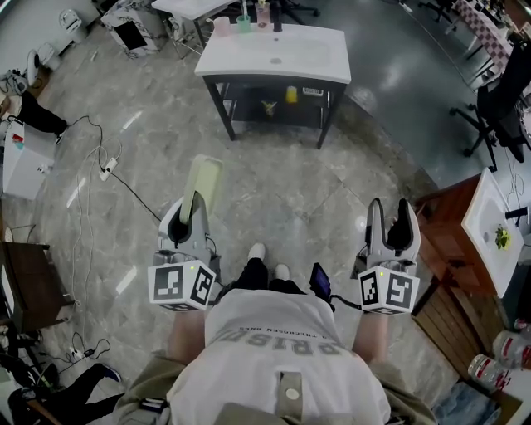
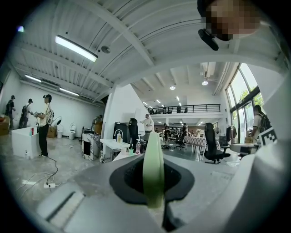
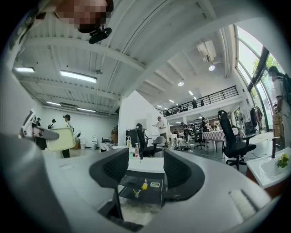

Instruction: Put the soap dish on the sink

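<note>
A pale green soap dish [image 1: 202, 184] juts forward from my left gripper [image 1: 192, 206], which is shut on its near end. In the left gripper view the soap dish [image 2: 153, 168] stands edge-on between the closed jaws. My right gripper [image 1: 390, 214] is held level at the right, jaws wide apart with nothing between them [image 3: 145, 170]. The sink [image 1: 274, 51], a white basin top on a dark frame, stands a few steps ahead across the floor. It shows between the right jaws as the sink [image 3: 146, 164]. From the right gripper view, the soap dish [image 3: 59, 139] appears at the left.
Bottles and cups [image 1: 243, 23] line the sink's back edge; a yellow item [image 1: 291, 95] sits on its lower shelf. A wooden cabinet with a white basin [image 1: 498, 224] stands at the right, a black office chair [image 1: 498, 108] beyond it. Cables [image 1: 104, 170] trail on the floor at the left.
</note>
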Demonstrator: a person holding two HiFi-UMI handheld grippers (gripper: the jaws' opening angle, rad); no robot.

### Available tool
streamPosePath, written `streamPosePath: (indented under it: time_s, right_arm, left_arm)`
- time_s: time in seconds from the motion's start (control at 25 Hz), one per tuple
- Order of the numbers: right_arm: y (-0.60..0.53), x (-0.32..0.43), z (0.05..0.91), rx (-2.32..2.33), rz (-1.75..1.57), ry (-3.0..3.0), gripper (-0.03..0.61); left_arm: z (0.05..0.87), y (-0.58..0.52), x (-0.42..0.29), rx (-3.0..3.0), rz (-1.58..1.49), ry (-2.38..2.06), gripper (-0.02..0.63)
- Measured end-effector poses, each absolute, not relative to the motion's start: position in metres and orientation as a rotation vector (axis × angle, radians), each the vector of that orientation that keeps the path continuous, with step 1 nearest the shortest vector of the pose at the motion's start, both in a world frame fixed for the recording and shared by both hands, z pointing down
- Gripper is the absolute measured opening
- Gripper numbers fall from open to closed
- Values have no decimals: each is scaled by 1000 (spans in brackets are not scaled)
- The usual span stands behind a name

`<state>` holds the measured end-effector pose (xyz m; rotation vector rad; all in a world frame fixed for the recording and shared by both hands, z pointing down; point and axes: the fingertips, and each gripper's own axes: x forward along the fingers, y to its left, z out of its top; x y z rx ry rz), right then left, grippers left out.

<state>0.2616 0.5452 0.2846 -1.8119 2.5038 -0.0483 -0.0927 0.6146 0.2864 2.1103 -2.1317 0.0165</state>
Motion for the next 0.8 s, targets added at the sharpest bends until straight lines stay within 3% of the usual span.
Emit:
streamPosePath:
  time_s: [0.8]
  right_arm:
    - [437, 190, 270, -1940, 12, 2403, 244]
  left_arm:
    - [277, 458, -158, 2290, -32, -1982, 17]
